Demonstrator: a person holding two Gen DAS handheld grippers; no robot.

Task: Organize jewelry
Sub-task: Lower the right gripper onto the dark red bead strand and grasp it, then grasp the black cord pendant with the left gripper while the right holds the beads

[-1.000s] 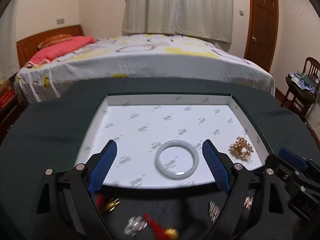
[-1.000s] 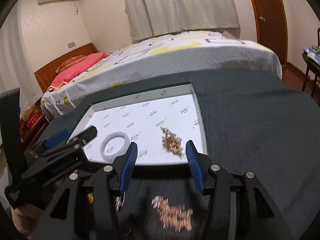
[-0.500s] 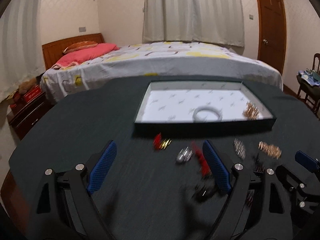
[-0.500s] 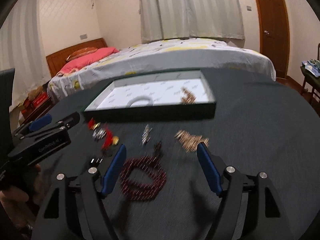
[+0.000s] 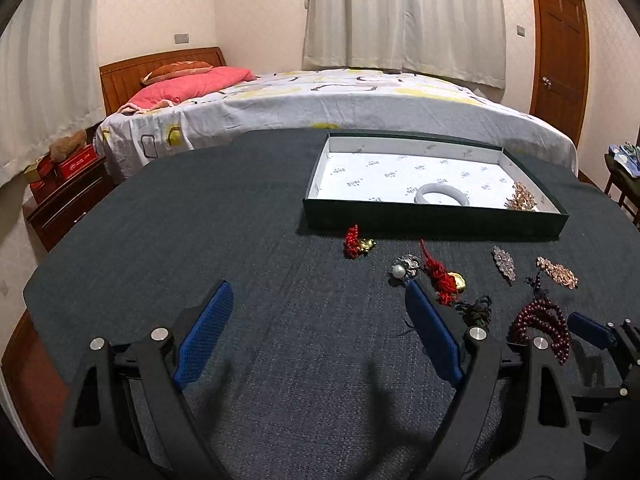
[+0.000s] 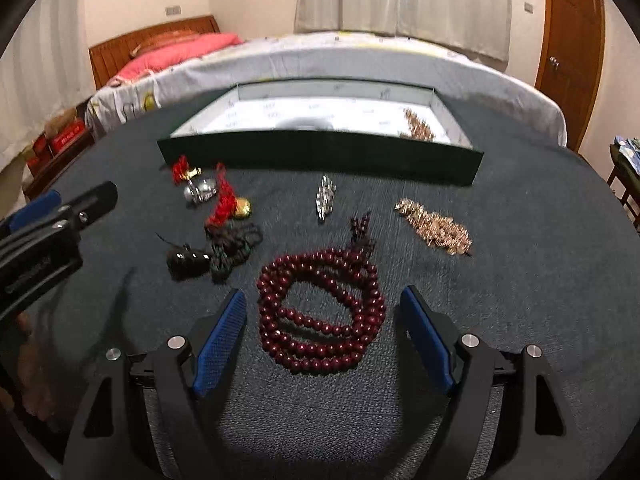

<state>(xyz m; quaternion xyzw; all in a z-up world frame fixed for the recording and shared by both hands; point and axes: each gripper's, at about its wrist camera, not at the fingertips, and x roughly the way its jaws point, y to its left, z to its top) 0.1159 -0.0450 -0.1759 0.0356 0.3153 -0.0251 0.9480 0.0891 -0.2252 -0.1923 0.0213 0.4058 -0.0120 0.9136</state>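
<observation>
Now both grippers hang over the dark cloth table (image 5: 200, 208), each with fingers spread wide and gripping nothing.

Left gripper (image 5: 320, 332): blue pads apart, bare cloth between them. Its right pad sits just near of the pearl brooch (image 5: 404, 268) and the red tassel charm (image 5: 442, 280).

Right gripper (image 6: 322, 334): released, pads standing either side of the near half of the dark red bead strand (image 6: 320, 312), not touching it as far as can be told. The strand lies coiled in several loops on the cloth, its tassel end trailing toward the far side.

Tray (image 5: 432, 224): dark green walls, white printed liner, at the far side of the table. Inside it, a pale bangle (image 5: 442, 196) near the front wall, and a gold chain cluster (image 5: 522, 198) in the near right corner.

Loose on the cloth, between tray and grippers:
- small red-and-gold charm (image 6: 184, 170), far left, just near of the tray wall
- silver brooch (image 6: 326, 196), centre
- rose-gold chain piece (image 6: 434, 226), right
- black cord with a dark pendant (image 6: 218, 250), left of the bead strand; blurred, detail unclear

Right view is motion-blurred; the bangle shows there only as a smear.

Beyond the table: bed (image 5: 340, 104) with a pink pillow (image 5: 192, 84), curtains, wooden door (image 5: 558, 56) at right.
</observation>
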